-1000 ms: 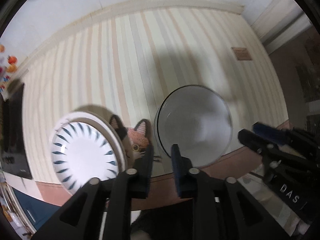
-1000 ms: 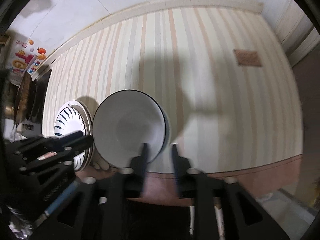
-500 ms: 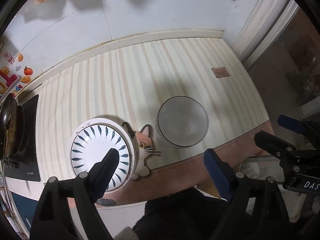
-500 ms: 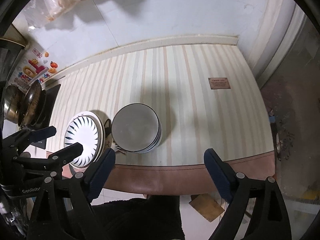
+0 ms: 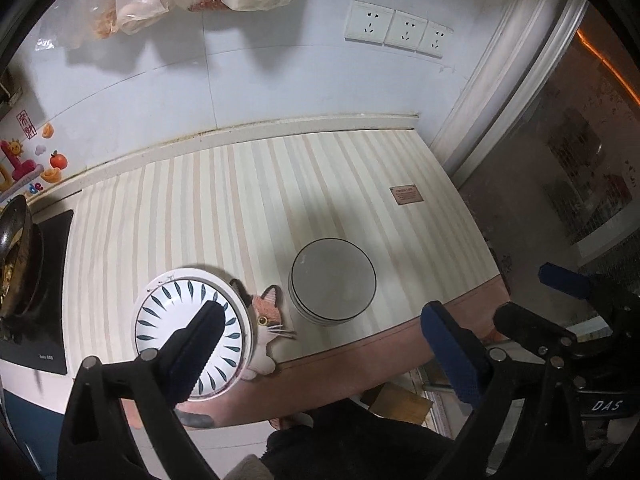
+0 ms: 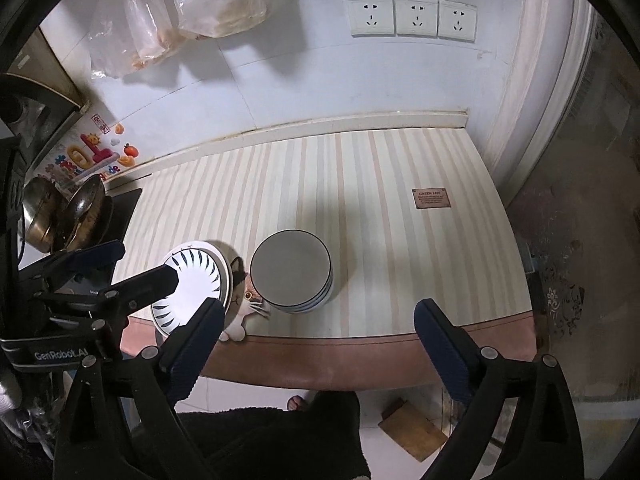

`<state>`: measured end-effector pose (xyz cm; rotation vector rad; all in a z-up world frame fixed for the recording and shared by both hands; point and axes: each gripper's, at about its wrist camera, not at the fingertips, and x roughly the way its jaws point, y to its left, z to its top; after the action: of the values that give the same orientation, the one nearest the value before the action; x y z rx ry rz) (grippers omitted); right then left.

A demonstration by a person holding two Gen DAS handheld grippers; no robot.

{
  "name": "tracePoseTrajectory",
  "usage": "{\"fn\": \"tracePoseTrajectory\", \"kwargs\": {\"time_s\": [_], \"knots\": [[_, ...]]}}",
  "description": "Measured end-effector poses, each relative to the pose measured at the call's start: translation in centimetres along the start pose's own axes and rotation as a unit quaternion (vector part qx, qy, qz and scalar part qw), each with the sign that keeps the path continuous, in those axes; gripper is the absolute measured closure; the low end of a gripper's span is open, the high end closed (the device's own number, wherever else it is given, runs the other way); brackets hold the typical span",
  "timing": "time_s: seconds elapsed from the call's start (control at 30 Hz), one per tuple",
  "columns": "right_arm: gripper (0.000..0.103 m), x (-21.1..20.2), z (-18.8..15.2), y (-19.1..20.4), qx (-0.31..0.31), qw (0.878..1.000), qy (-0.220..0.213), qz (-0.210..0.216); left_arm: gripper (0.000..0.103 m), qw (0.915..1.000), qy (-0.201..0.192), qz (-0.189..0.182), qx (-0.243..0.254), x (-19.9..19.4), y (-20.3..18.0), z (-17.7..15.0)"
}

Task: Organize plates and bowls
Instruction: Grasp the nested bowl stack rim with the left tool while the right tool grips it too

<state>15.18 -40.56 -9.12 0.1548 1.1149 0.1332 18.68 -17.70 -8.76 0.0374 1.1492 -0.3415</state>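
Both tools have been drawn back and up from the counter (image 5: 248,200) since a second ago, when each sat low over the dishes with its fingers close together; much more of the wall and room is now taken in. The striped counter is seen from above in both views, with a reddish-brown front edge. On it, near that edge, a stack of bowls (image 6: 292,272) with dark rims is set, nested one inside another. Just left of the stack, a stack of plates (image 5: 192,336) with a ring of dark leaf marks is placed. Between the two stacks a cat-shaped mat (image 5: 268,316) is laid, partly tucked under the plates. The left tool (image 5: 320,344) is held above the counter's edge with its fingers spread wide and nothing between them. The right tool (image 6: 316,340) is likewise spread wide and empty, well clear of the bowls. Three wall sockets (image 6: 416,16) are mounted above the counter.
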Motion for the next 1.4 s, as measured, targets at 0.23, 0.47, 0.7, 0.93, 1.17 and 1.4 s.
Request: {"fn": "tracePoseTrajectory", "kwargs": {"time_s": [0.23, 0.47, 0.7, 0.93, 1.17, 1.4], "knots": [[0.005, 2.8, 0.2, -1.3, 0.014, 1.0, 0.018, 0.003, 0.003, 0.9998, 0.02, -0.001, 0.002, 3.2, 0.4, 0.5], [0.005, 8.8, 0.6, -3.2, 0.032, 0.998, 0.045, 0.031, 0.003, 0.9984, 0.052, 0.019, -0.01, 8.6, 1.8, 1.6], [0.005, 17.6, 0.3, -5.8, 0.098, 0.985, 0.111, 0.092, 0.003, 0.9901, 0.134, 0.011, -0.042, 16.6, 4.6, 2.4], [0.005, 25.7, -0.4, -7.8, 0.145, 0.968, 0.141, 0.15, 0.004, 0.9733, 0.209, -0.067, -0.067, 23.6, 5.5, 2.2], [0.005, 32.7, -1.4, -8.8, 0.196, 0.938, 0.164, 0.234, 0.02, 0.9562, 0.249, -0.119, -0.097, 26.9, 6.0, 1.6], [0.023, 35.2, -1.6, -8.4, 0.203, 0.925, 0.172, 0.27, 0.045, 0.9493, 0.252, -0.151, -0.111, 27.7, 6.3, 1.0]]}}
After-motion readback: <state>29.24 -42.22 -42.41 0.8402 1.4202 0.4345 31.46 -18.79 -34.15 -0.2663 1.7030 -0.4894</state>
